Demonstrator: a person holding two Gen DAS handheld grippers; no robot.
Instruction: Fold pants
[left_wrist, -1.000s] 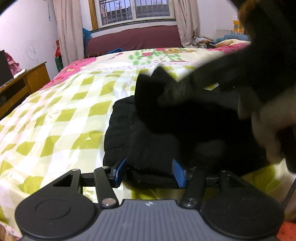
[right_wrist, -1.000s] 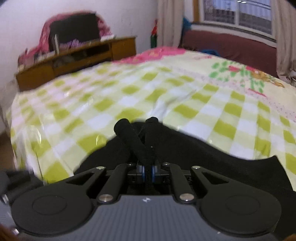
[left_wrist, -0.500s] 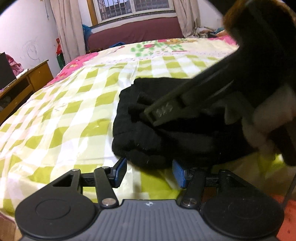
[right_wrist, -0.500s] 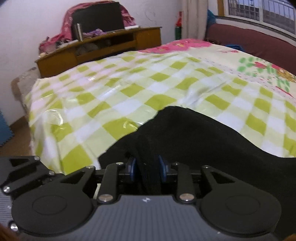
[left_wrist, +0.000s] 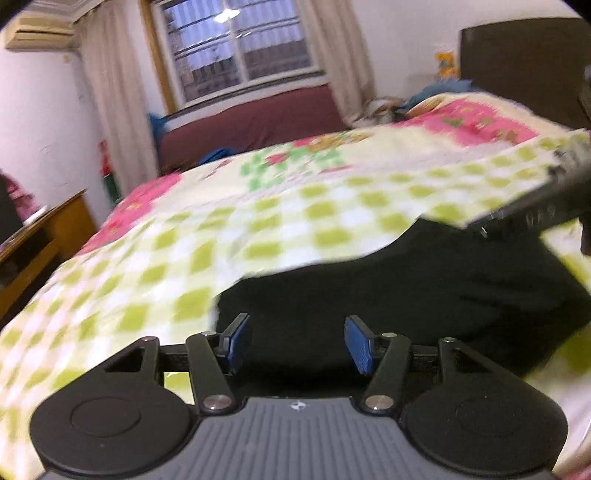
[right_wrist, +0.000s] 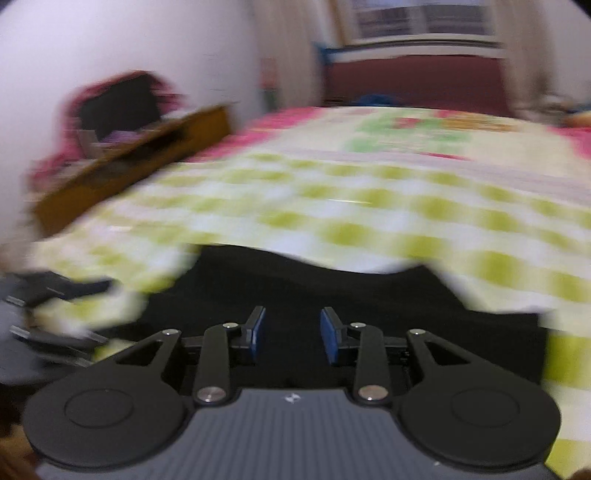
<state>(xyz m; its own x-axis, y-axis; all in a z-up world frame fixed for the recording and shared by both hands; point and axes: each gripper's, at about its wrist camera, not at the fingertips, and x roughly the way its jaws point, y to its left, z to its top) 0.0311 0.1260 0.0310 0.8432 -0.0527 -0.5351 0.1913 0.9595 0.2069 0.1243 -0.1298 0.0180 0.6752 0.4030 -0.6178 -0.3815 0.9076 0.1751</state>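
**One black bundle on the checked bed**

One pair of black pants (left_wrist: 424, 288) is lying folded into a thick dark bundle on the green-checked bedcover (left_wrist: 207, 254). The left gripper (left_wrist: 295, 341) is staying released, gripping nothing. The right gripper (right_wrist: 291, 332) is opening, its pads not pressing the cloth.

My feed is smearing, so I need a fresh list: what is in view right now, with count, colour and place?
pants: one, black, bunched on the near edge of the bed, just ahead of both grippers
bed cover: one, green and white checks with pink floral far end, spread over the bed
window: one, barred, far wall, pale curtains either side
bench: one, maroon, under the window
desk: one, brown wood, against the left wall, cluttered
left gripper: black with blue pads, open, nothing pinched
right gripper: black with blue pads, jaws opening, nothing pinched
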